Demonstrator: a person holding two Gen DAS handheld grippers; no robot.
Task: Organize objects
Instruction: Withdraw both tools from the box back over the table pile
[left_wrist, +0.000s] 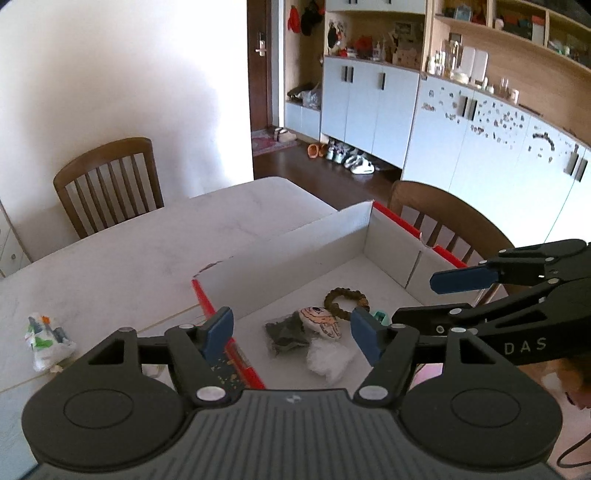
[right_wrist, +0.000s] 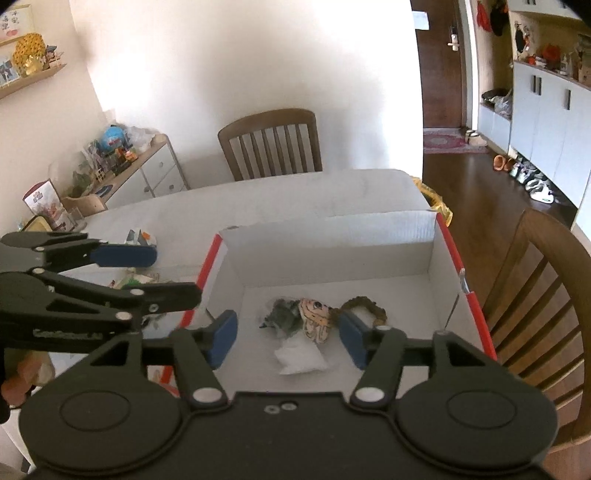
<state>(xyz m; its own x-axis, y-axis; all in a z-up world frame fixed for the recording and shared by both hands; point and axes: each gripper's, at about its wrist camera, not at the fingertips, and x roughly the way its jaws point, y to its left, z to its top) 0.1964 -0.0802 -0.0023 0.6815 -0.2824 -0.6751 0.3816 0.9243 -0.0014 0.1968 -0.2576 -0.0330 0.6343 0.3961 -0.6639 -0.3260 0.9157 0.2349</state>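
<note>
A white cardboard box (left_wrist: 295, 240) (right_wrist: 332, 251) with red edges stands on the pale table. On its floor lie a brown bead bracelet (left_wrist: 347, 302) (right_wrist: 365, 306), a cartoon-face piece (left_wrist: 321, 321) (right_wrist: 314, 319), a dark packet (left_wrist: 286, 334) (right_wrist: 282, 315) and a crumpled white bag (left_wrist: 328, 358) (right_wrist: 299, 356). My left gripper (left_wrist: 291, 338) (right_wrist: 173, 273) hovers open over the box's left red edge, holding nothing. Above the box's near part my right gripper (right_wrist: 287, 339) (left_wrist: 417, 297) is open too, with nothing between its blue pads.
A crumpled printed wrapper (left_wrist: 46, 339) (right_wrist: 138, 236) lies on the table (left_wrist: 129, 258) left of the box. Wooden chairs stand at the far side (left_wrist: 107, 184) (right_wrist: 269, 144) and the right side (right_wrist: 535, 288). A cluttered low cabinet (right_wrist: 140, 166) is at the left wall.
</note>
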